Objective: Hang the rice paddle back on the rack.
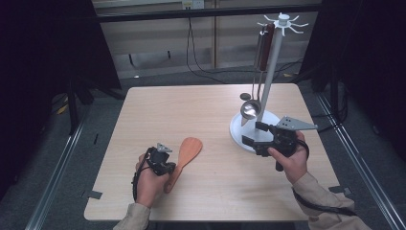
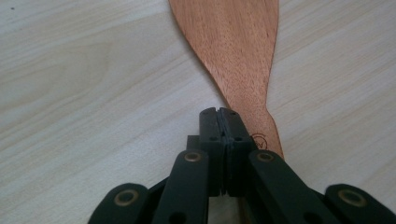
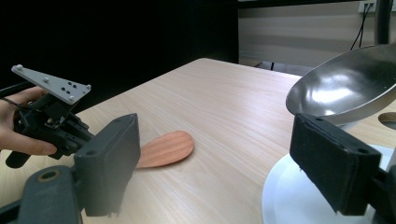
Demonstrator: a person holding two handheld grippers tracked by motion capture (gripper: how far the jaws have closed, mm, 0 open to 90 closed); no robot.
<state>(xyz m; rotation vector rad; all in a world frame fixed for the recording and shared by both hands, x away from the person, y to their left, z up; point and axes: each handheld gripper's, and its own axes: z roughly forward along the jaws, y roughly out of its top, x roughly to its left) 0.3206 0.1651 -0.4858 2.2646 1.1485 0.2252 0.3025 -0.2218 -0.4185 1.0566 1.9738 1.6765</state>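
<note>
The left gripper [image 2: 218, 114] has its jaws pressed together with nothing between them, poised just beside the narrow neck of the flat reddish-brown wooden spatula [image 2: 236, 56], which lies flat on the pale wooden worktop [image 1: 201, 110] near its front edge, blade pointing away from the person. To pick it up cleanly, the jaws would likely need to part, straddle the handle across its width and pinch near the neck, where the wood is narrowest. The right gripper [image 1: 252, 134], jaws spread wide and empty, waits by the round white base of the utensil stand [image 1: 238, 129] toward the worktop's right side.
</note>
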